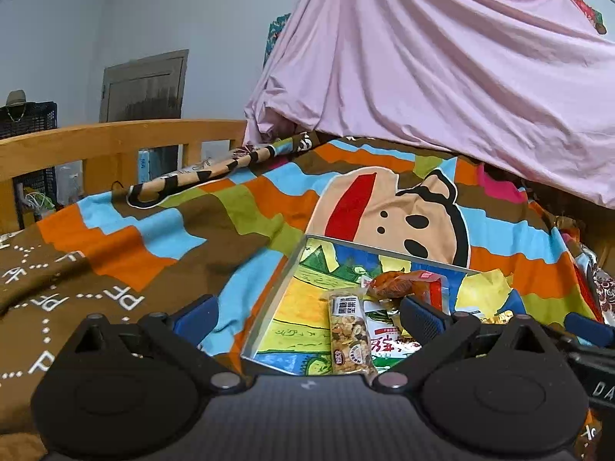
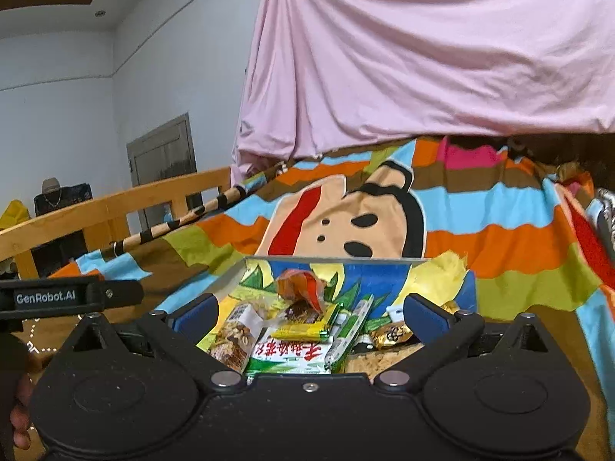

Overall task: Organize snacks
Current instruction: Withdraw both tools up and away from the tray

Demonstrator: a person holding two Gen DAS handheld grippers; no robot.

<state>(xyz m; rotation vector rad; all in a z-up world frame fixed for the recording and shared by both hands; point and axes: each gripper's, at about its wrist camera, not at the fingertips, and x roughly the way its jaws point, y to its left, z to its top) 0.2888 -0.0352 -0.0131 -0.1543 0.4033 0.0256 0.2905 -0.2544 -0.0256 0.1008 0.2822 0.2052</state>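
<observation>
Left gripper (image 1: 307,313) and right gripper (image 2: 309,311) both spread wide, gripping nothing, above snacks (image 2: 292,342) piled in a colourful box (image 2: 330,258) on bedspread (image 1: 153,238), near wall hidden, bar label (image 1: 348,305) unreadable.

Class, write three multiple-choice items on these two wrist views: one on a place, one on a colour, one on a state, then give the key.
1. Where do the snacks lie?
A. in the open box
B. on the wooden rail
C. on the floor

2. What colour is the hanging sheet?
A. green
B. pink
C. black

3. How is the right claw?
A. shut on a packet
B. open, holding nothing
C. out of view

Key: A, the nut bar and packets lie inside the box; B, the sheet is pink; B, the right claw has its fingers spread, gripping nothing.
</observation>
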